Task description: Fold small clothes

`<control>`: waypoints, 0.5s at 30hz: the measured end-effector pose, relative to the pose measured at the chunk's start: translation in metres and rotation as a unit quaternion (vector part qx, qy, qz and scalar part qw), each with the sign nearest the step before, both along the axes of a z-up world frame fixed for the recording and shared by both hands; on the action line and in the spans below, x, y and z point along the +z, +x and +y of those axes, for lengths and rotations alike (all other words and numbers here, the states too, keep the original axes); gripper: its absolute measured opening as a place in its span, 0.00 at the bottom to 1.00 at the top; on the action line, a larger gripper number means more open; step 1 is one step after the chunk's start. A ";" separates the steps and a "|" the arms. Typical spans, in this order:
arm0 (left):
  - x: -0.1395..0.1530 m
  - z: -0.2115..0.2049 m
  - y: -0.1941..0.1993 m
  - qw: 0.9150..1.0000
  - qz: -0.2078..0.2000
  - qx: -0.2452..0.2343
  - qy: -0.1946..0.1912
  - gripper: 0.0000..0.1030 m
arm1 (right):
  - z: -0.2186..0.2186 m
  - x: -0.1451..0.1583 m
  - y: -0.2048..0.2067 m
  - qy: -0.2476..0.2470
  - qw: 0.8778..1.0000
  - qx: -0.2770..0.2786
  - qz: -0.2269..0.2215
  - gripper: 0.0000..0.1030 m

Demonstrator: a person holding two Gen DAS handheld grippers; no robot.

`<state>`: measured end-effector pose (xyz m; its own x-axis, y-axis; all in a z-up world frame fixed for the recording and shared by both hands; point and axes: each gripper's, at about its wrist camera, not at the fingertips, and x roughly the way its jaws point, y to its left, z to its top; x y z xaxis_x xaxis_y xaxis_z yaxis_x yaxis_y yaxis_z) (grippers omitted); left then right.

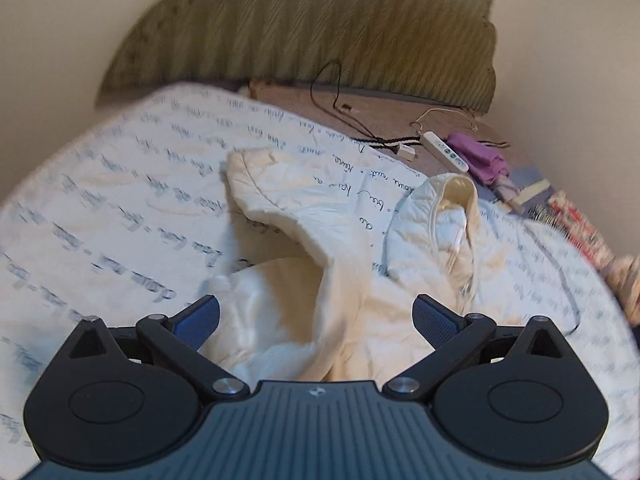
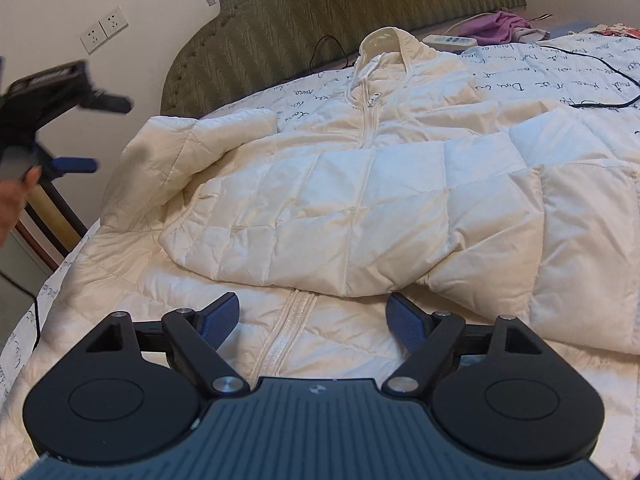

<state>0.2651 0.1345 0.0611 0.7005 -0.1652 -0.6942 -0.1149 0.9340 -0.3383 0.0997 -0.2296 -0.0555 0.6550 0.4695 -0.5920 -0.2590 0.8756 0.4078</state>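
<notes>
Cream quilted fabric fills most of what your right gripper (image 2: 313, 322) sees: the small padded jacket (image 2: 360, 184) lies front-up on the bed (image 2: 560, 68), zipper (image 2: 370, 124) closed and running up to the collar (image 2: 384, 42) near the green padded headboard (image 2: 320, 12). One sleeve (image 2: 312, 232) is folded across the chest, and the lower hem lies just under your right fingers (image 2: 218, 322). Those blue-padded fingers stand spread apart, holding nothing, with the lower stretch of the zipper between them.

Your left gripper (image 1: 316, 320) also has its fingers (image 1: 198, 322) wide open and empty, hovering over a rumpled part of the jacket (image 1: 304, 208); a sleeve cuff rises ahead of it and the collar (image 1: 454, 192) stands further right. That view is blurred, so fine detail in the cloth is hard to read. From the right wrist view you can see the left gripper (image 2: 60, 120) raised at the far left edge, off the bed's side, with your left hand (image 2: 16, 200) partly in frame.

Beneath the jacket is a white bedspread (image 1: 100, 208) printed with lines of handwriting. Near the headboard lie a white power strip (image 1: 446, 152), a purple cloth (image 1: 480, 156) just beside it, and a thin black cable (image 1: 332, 92). Two wall sockets (image 2: 104, 30) sit left of the headboard.
</notes>
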 end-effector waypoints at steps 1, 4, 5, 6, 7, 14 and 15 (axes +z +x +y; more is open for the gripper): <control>-0.005 0.005 0.012 1.000 0.011 0.011 -0.026 1.00 | -0.001 -0.001 0.000 0.003 1.000 0.000 -0.001 0.83; -0.027 0.016 0.041 0.993 0.043 0.037 -0.099 1.00 | 0.000 -0.005 -0.002 0.000 1.000 0.003 -0.007 0.85; -0.035 0.020 0.047 0.989 0.053 0.053 -0.126 1.00 | 0.001 -0.006 -0.003 -0.003 1.000 0.005 -0.010 0.86; -0.043 0.024 0.052 0.984 0.059 0.067 -0.154 1.00 | 0.004 -0.006 -0.003 -0.008 1.000 0.008 -0.013 0.87; -0.050 0.027 0.055 0.979 0.060 0.080 -0.180 1.00 | 0.006 -0.007 -0.004 -0.013 1.000 0.010 -0.016 0.89; -0.041 0.007 0.060 0.989 0.005 0.087 -0.119 0.58 | 0.017 -0.009 -0.006 -0.042 0.998 0.025 -0.033 0.96; -0.038 0.000 0.059 0.993 -0.003 0.075 -0.097 0.52 | 0.017 -0.010 -0.005 -0.041 0.998 0.024 -0.032 0.97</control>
